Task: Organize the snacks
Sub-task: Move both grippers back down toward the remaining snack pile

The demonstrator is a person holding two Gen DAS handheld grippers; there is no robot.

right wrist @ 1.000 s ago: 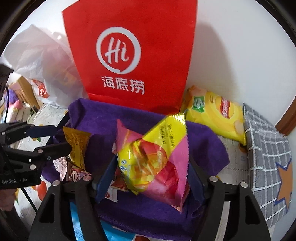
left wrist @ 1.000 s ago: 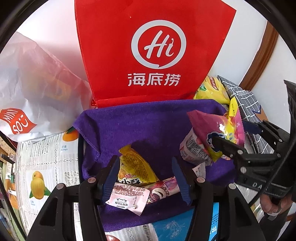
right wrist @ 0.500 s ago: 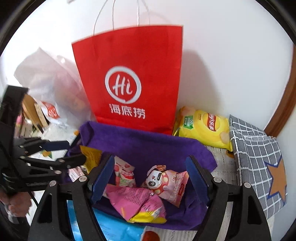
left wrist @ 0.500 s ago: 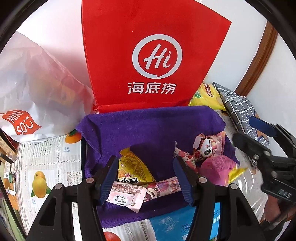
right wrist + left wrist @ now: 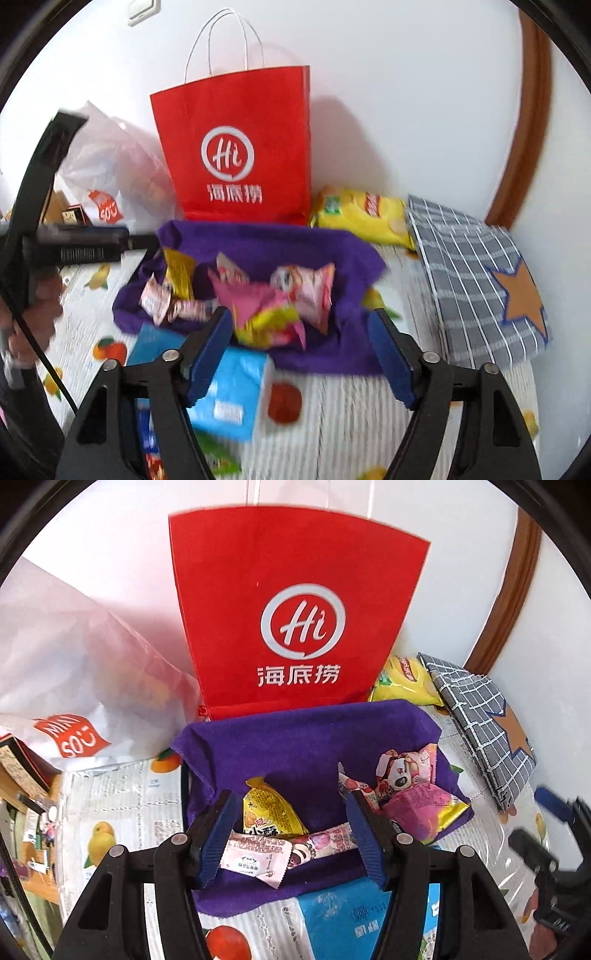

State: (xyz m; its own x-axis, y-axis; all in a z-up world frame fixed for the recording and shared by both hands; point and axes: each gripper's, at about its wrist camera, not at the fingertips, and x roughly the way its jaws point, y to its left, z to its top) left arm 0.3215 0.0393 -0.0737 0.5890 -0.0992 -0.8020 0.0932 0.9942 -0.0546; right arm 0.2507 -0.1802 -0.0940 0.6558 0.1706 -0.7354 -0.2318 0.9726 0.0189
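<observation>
A purple cloth-lined basket holds several snack packets: a yellow packet, a pale pink wrapper, a pink-and-yellow bag and a pink panda-print packet. My left gripper is open and empty, low over the basket's near edge. My right gripper is open and empty, drawn back from the basket above the table. It also shows at the right edge of the left wrist view.
A red paper bag stands behind the basket against the wall. A white plastic bag lies left. A yellow chip bag and a grey checked pouch lie right. A blue packet lies in front.
My right gripper opened and let the pink-and-yellow bag fall into the basket's right side, then pulled back and up. My left gripper stayed open and shifted back slightly.
</observation>
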